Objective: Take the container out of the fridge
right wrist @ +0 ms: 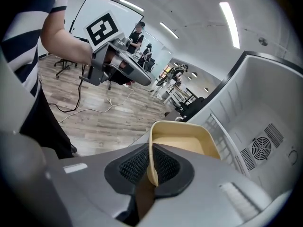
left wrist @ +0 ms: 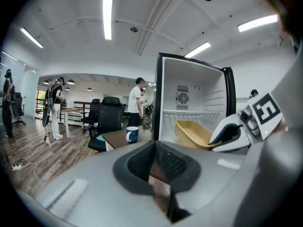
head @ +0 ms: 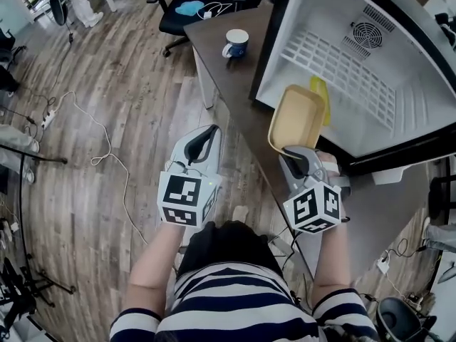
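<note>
Lower centre, my left gripper [head: 207,138] hangs with jaws together, empty; at its right, my right gripper [head: 299,153] pinches the rim of the tan container [head: 295,117].

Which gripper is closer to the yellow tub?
Right. The right gripper is clamped on the yellow tub at its rim. The left gripper is off to the tub's left, not touching it.

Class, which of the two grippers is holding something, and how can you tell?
The right gripper: its jaws pinch the rim of the tan container. The left gripper has its jaws together with nothing between them.
</note>
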The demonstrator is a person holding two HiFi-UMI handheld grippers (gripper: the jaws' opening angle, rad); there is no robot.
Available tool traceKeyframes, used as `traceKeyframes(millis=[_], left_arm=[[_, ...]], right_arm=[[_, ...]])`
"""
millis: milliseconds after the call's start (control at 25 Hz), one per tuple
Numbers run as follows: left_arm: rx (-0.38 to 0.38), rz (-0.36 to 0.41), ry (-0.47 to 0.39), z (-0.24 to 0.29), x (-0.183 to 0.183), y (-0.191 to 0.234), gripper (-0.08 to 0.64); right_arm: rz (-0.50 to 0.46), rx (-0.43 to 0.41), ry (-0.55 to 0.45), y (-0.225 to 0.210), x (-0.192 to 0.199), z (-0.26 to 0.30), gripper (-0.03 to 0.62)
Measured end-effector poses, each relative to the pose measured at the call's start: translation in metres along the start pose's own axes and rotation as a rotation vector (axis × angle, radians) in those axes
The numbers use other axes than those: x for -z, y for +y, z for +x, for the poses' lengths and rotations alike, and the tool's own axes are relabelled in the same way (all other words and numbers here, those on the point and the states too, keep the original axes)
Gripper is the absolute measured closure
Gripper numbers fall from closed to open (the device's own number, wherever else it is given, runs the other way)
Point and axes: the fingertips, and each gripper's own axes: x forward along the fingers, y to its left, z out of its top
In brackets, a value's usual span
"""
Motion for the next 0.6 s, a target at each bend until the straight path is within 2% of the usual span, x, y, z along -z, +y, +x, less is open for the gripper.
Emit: traceKeyframes(millis=[600], left_arm=[[-0.009, 0.017, 0.004, -0.054, 0.015, -0.006, 0.560]], right_arm=[[0.045, -0.030, -0.022, 0.051, -0.022, -0.049, 0.572]])
